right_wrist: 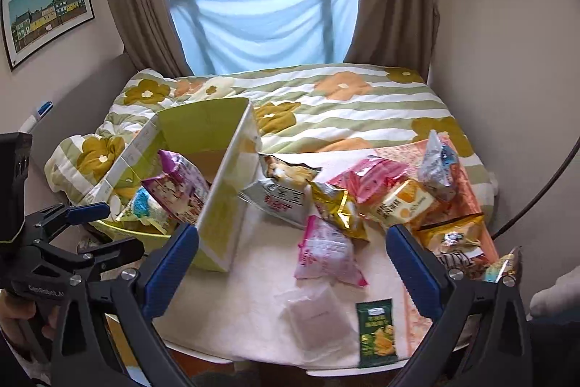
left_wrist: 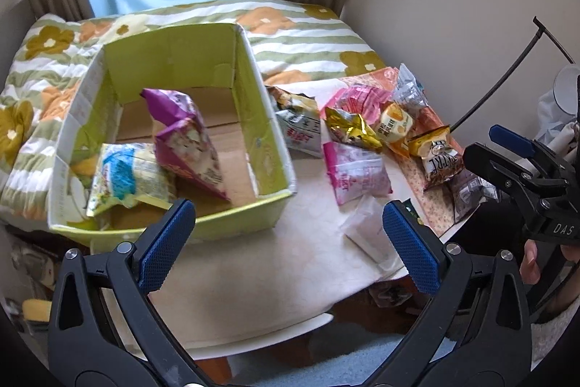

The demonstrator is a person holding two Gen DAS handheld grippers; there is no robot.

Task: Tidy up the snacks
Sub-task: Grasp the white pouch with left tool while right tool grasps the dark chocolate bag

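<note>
Snacks lie in two groups on the white table [right_wrist: 253, 311], and several are hard to read: nearest, a clear packet [right_wrist: 315, 318] is almost invisible against the cloth, with a small green sachet [right_wrist: 375, 332] just beside it. A brown-and-orange packet [right_wrist: 458, 247] at the right edge is partly hidden behind the right gripper [right_wrist: 291, 263], whose blue-padded fingers [right_wrist: 170, 271] stand wide apart, holding and touching nothing. The left gripper [left_wrist: 288, 242] is likewise spread wide and empty — its fingers frame the near wall of the yellow-green box [left_wrist: 279, 209] and bare cloth. Farther in, a pink packet [right_wrist: 326, 251], a gold packet [right_wrist: 337, 209] and a white-and-red bag [right_wrist: 282, 194] lie in a loose pile; their print is too blurred to read. Inside the box, a purple bag [left_wrist: 185, 140] leans over a blue-and-white bag [left_wrist: 127, 176] — whatever lies under them is hidden. Beyond is a floral quilt [right_wrist: 326, 104].
</note>
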